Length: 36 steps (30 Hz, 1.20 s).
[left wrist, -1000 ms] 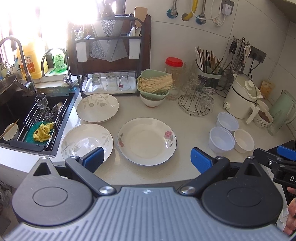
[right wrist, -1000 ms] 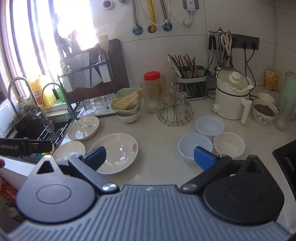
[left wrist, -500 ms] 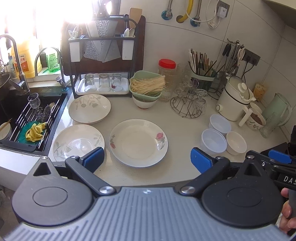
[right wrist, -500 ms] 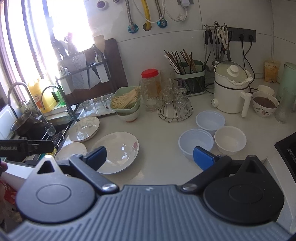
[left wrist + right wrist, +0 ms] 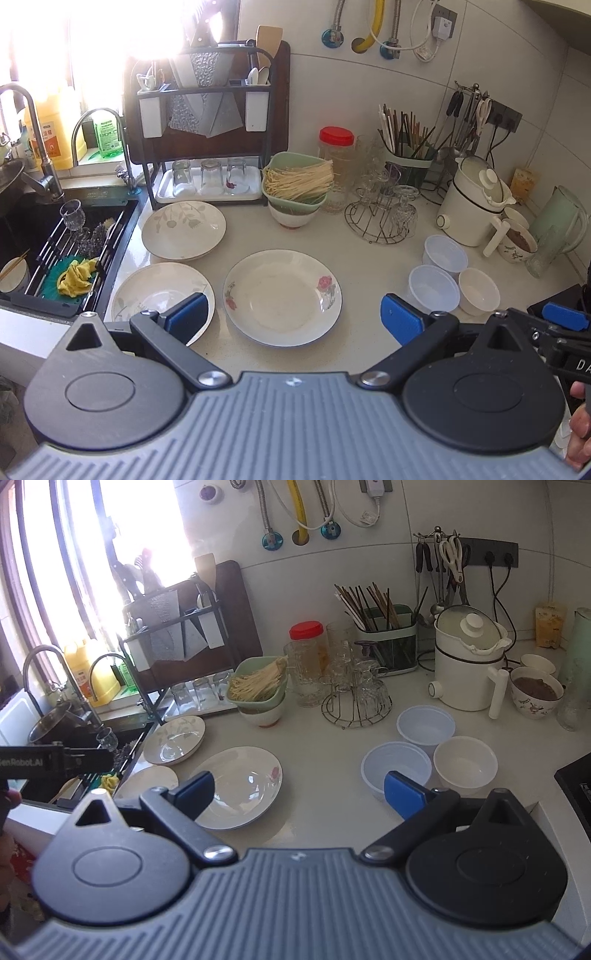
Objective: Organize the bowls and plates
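Three shallow white plates lie separately on the white tabletop (image 5: 369, 258): a rose-printed plate (image 5: 282, 297) in the middle and two leaf-patterned plates (image 5: 183, 230) beside the sink. To the right, three small bowls (image 5: 424, 725), two translucent and one white, cluster together. The left claw (image 5: 291, 317) and right claw (image 5: 299, 792) both gape wide, holding nothing.

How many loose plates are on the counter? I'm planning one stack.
3. The rose-patterned plate sits at centre; a leaf-patterned plate lies in front of the glass tray; another leaf-patterned plate is nearest the sink, partly behind the left jaws.
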Each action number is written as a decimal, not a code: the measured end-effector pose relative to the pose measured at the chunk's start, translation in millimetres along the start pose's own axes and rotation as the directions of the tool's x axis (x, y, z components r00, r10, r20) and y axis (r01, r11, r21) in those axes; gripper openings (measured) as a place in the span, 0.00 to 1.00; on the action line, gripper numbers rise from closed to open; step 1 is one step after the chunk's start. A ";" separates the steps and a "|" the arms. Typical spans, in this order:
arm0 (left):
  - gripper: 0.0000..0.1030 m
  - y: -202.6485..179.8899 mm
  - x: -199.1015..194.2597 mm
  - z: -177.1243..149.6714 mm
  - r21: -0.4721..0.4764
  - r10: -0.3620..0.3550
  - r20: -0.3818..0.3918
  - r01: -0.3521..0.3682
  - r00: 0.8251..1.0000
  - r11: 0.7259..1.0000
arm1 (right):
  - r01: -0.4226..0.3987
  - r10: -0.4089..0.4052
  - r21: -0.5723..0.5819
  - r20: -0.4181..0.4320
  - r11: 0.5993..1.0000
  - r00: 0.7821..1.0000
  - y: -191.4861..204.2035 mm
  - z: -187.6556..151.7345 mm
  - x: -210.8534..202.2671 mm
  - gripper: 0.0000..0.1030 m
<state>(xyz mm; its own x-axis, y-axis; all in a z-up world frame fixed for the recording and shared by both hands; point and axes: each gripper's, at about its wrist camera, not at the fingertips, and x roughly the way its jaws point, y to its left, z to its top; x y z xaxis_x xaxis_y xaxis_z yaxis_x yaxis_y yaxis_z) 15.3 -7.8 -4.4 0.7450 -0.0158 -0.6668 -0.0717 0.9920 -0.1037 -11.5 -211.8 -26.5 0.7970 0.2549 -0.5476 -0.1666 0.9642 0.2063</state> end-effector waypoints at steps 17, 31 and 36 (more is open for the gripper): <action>0.98 -3.9 5.2 -15.1 -0.003 0.018 -0.049 -0.018 0.999 1.000 | 0.038 -0.037 0.022 -0.021 0.999 0.999 -12.1 -3.1 -0.3 0.97; 0.98 -7.8 6.5 -27.8 0.029 0.016 -0.089 -0.013 0.996 0.999 | -0.003 0.004 0.018 -0.028 1.000 1.000 -15.7 -6.4 -5.8 0.97; 0.98 -10.3 6.6 -29.4 0.026 0.022 -0.087 -0.020 0.996 0.999 | -0.002 0.002 0.016 -0.033 1.000 0.999 -16.9 -9.6 -6.5 0.97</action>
<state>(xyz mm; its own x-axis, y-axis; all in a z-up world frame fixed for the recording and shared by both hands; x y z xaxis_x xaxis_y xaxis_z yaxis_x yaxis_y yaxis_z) 1.5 -21.8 -29.5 0.6827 -0.0051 -0.7307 -0.0687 0.9951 -0.0711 -19.5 -229.1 -34.2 0.7773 0.2595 -0.5732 -0.1588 0.9624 0.2203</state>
